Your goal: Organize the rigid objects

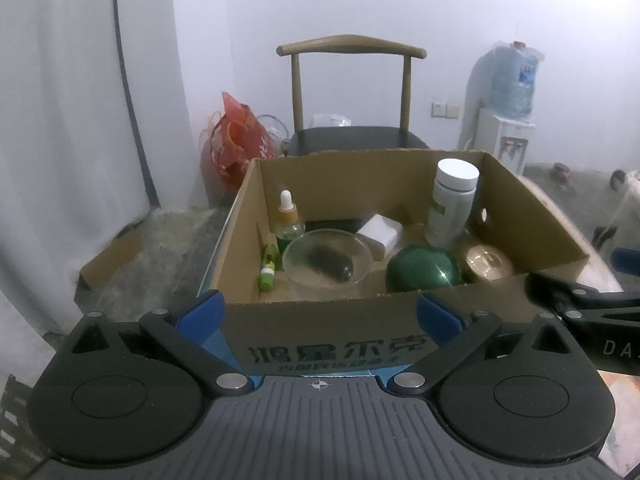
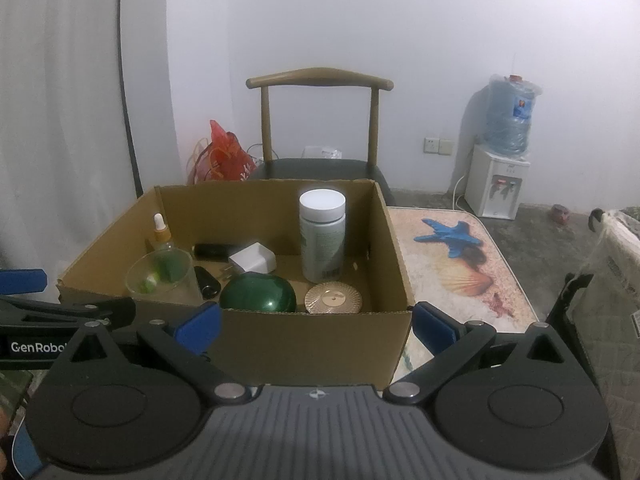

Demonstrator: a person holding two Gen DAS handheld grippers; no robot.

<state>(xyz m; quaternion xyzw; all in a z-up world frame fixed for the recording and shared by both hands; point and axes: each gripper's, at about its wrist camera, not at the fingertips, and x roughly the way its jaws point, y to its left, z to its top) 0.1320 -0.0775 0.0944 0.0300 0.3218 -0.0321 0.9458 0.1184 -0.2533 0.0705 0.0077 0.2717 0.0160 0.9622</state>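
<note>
both held low in front of the cardboard box (image 2: pixel 304 344), near wall filling the lower centre of each frame. left gripper (image 1: pixel 320 312) spread wide, empty; right gripper (image 2: pixel 316 320) likewise released, nothing between the blue pads (image 2: pixel 200 326).

already inside the box: white-capped bottle (image 2: pixel 322 236) upright at centre right, dropper bottle (image 2: pixel 161 234) at the left wall, glass bowl (image 2: pixel 162 276), white charger (image 2: pixel 253 261), green dome (image 2: pixel 258 294) and gold disc (image 2: pixel 333 299) against the near wall.

probably late in the packing step, or a pause between picks. only loose thing in sight: blue starfish toy (image 2: pixel 448 238) on the patterned table (image 2: pixel 460 280), right of centre. next, likely a reach right with the right gripper, a pinch across one arm, then a lift over the rim.
</note>
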